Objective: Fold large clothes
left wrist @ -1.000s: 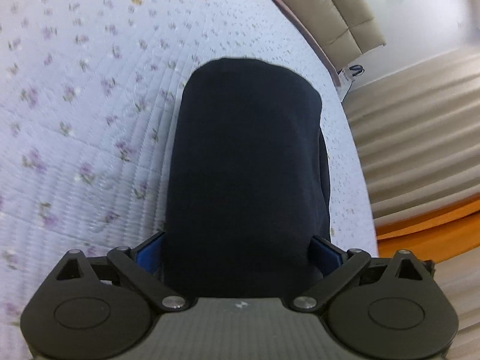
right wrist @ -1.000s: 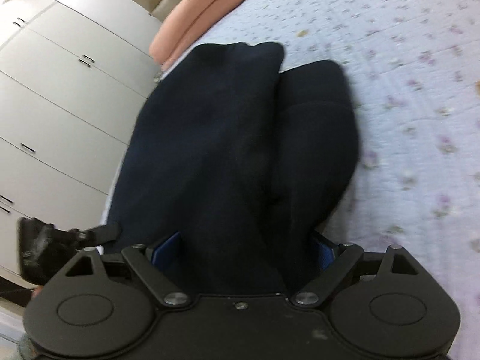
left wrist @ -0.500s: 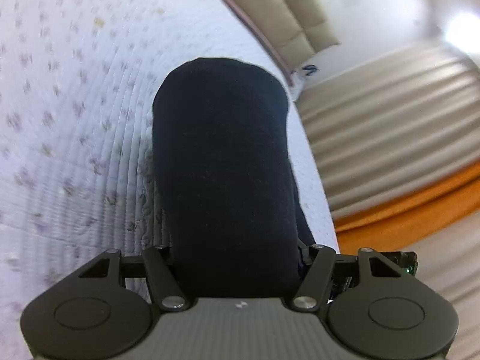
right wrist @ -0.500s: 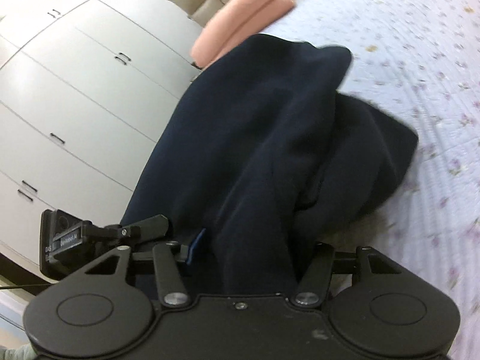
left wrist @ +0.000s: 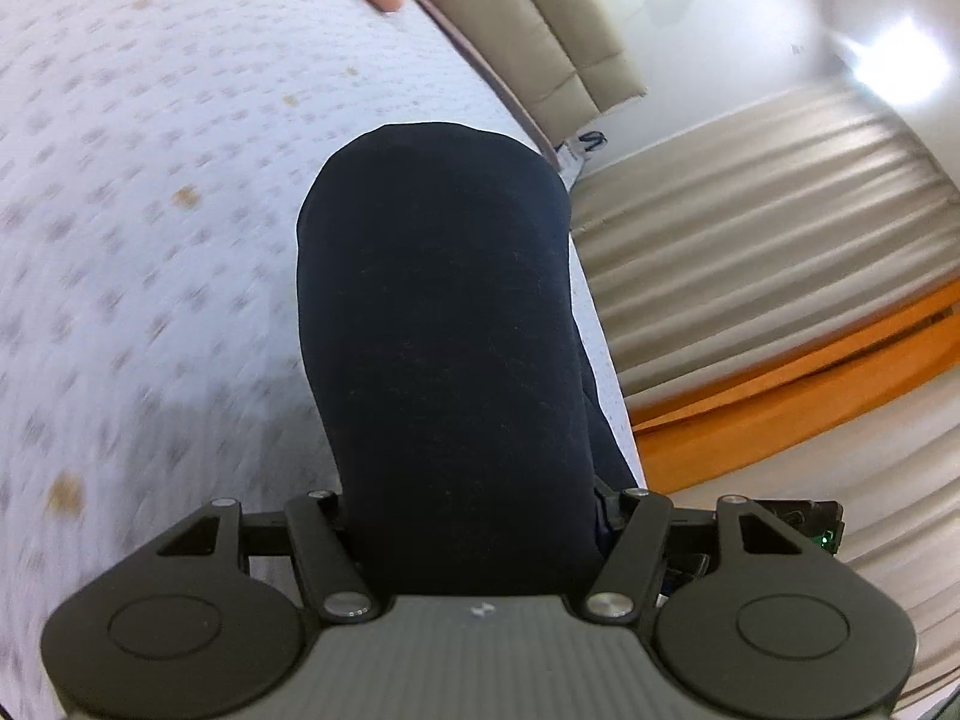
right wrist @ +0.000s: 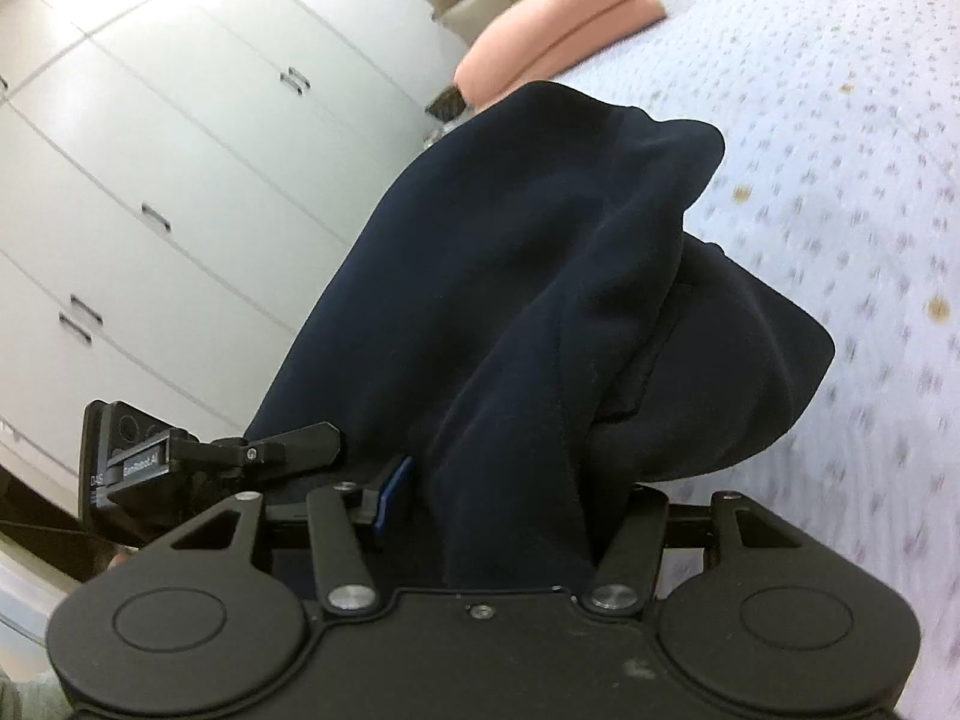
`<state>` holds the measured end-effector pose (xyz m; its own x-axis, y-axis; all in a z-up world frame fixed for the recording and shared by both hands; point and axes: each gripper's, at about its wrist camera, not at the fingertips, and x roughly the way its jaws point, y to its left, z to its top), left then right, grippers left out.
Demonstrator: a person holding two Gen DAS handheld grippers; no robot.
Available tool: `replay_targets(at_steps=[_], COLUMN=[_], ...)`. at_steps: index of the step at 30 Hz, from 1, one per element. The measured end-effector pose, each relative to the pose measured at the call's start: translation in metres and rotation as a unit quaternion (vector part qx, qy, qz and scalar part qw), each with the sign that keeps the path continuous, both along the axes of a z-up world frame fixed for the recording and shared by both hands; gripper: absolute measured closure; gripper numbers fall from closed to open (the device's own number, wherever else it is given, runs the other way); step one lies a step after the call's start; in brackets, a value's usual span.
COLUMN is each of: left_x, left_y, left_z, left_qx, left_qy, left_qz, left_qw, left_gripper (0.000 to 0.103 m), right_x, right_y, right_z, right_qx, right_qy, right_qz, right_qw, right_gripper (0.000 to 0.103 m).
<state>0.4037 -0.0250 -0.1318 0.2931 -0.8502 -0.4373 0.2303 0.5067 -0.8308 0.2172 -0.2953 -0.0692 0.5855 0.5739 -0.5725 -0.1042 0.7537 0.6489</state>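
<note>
1. Bed with a pale floral quilt fills the left of the left wrist view and the right of the right wrist view. It serves as the folding surface, so the garment gets carried above it.
2. Dark navy garment is bunched thick and hangs forward out of both grippers over the bed. Held at two spots, likely so a whole section can be lifted and laid over in one move.
3. White wardrobe stands far left in the right view; beige curtain far right in the left view. Background only.
4. Pink pillow lies at the far head of the bed, well apart from the garment.
5. Left gripper: jaws have just been closing and now clamp on the garment, cloth filling the gap.
6. Right gripper: jaws have just been closing too, clamped on the garment; the blue pad on the left finger presses the cloth.
7. Judgement: mid-fold carry. The fold is not yet laid down.
</note>
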Motion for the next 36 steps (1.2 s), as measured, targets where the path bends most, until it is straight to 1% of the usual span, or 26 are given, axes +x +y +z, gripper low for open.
replay_targets(at_steps=[2,4,7,9,10,12,15,18,20,22,23,24,25,26,27,28,29,30,31,32,33,34,35,36], left_x=[-0.015,-0.029,-0.040,-0.047,-0.050,-0.054,-0.059,-0.073,-0.087,-0.107,-0.120,-0.132,-0.148,-0.159,-0.170,-0.178,-0.181,-0.184,-0.187,-0.188,-0.189,-0.188,-0.187,-0.185], left_y=[0.011,0.022,0.035,0.040,0.042,0.043,0.043,0.045,0.045,0.053,0.059,0.062,0.070,0.073,0.077,0.076,0.073,0.068,0.063,0.058,0.051,0.041,0.033,0.024], left_z=[-0.015,-0.035,-0.074,-0.093,-0.096,-0.096,-0.095,-0.094,-0.087,-0.069,-0.059,-0.052,-0.041,-0.032,-0.022,-0.013,-0.005,0.004,0.010,0.014,0.015,0.013,0.008,-0.001], left_qx=[-0.001,0.008,0.033,0.053,0.048,0.042,0.043,0.051,0.072,0.102,0.114,0.123,0.131,0.138,0.153,0.179,0.197,0.207,0.203,0.193,0.185,0.186,0.191,0.191], left_qy=[0.011,0.024,0.047,0.041,0.027,0.005,-0.019,-0.037,-0.054,-0.070,-0.079,-0.088,-0.104,-0.115,-0.120,-0.121,-0.123,-0.130,-0.139,-0.147,-0.158,-0.164,-0.164,-0.163], left_qz=[0.013,0.029,0.046,0.045,0.044,0.052,0.062,0.076,0.089,0.109,0.127,0.146,0.167,0.180,0.190,0.192,0.189,0.187,0.182,0.176,0.167,0.156,0.146,0.130], left_qw=[0.9999,0.9993,0.9973,0.9967,0.9975,0.9977,0.9970,0.9951,0.9919,0.9864,0.9821,0.9776,0.9715,0.9671,0.9622,0.9574,0.9540,0.9514,0.9520,0.9540,0.9555,0.9559,0.9567,0.9592], left_gripper=[0.038,0.038,0.037,0.037,0.036,0.035,0.034,0.034,0.034,0.034,0.036,0.038,0.044,0.043,0.043,0.043,0.045,0.046,0.049,0.052,0.055,0.062,0.071,0.077], right_x=[-0.008,-0.012,-0.019,-0.026,-0.030,-0.036,-0.045,-0.065,-0.083,-0.102,-0.114,-0.122,-0.131,-0.140,-0.144,-0.147,-0.147,-0.140,-0.134,-0.133,-0.124,-0.114,-0.104,-0.098], right_y=[0.013,0.022,0.033,0.038,0.038,0.033,0.033,0.034,0.032,0.023,0.019,0.021,0.024,0.029,0.035,0.045,0.057,0.068,0.080,0.092,0.104,0.115,0.123,0.127], right_z=[-0.013,-0.031,-0.064,-0.079,-0.083,-0.084,-0.083,-0.076,-0.064,-0.051,-0.042,-0.036,-0.027,-0.018,-0.010,-0.003,0.003,0.006,0.007,0.007,0.003,-0.004,-0.013,-0.024], right_qx=[-0.009,-0.021,-0.046,-0.062,-0.062,-0.047,-0.046,-0.069,-0.097,-0.122,-0.137,-0.155,-0.179,-0.204,-0.220,-0.234,-0.241,-0.244,-0.247,-0.256,-0.273,-0.291,-0.303,-0.316], right_qy=[0.013,0.026,0.048,0.046,0.034,0.017,0.001,-0.020,-0.037,-0.049,-0.060,-0.071,-0.083,-0.099,-0.115,-0.131,-0.144,-0.154,-0.167,-0.177,-0.179,-0.177,-0.176,-0.173], right_qz=[0.007,0.018,0.034,0.040,0.039,0.030,0.024,0.013,-0.015,-0.058,-0.080,-0.096,-0.107,-0.111,-0.108,-0.098,-0.084,-0.073,-0.059,-0.049,-0.047,-0.052,-0.051,-0.048], right_qw=[1.000,0.999,0.997,0.996,0.997,0.998,0.999,0.997,0.994,0.990,0.985,0.981,0.975,0.968,0.963,0.958,0.956,0.955,0.953,0.949,0.944,0.939,0.935,0.932], right_gripper=[0.035,0.035,0.036,0.036,0.036,0.036,0.036,0.035,0.035,0.032,0.032,0.032,0.031,0.031,0.031,0.032,0.034,0.042,0.053,0.061,0.073,0.078,0.079,0.082])
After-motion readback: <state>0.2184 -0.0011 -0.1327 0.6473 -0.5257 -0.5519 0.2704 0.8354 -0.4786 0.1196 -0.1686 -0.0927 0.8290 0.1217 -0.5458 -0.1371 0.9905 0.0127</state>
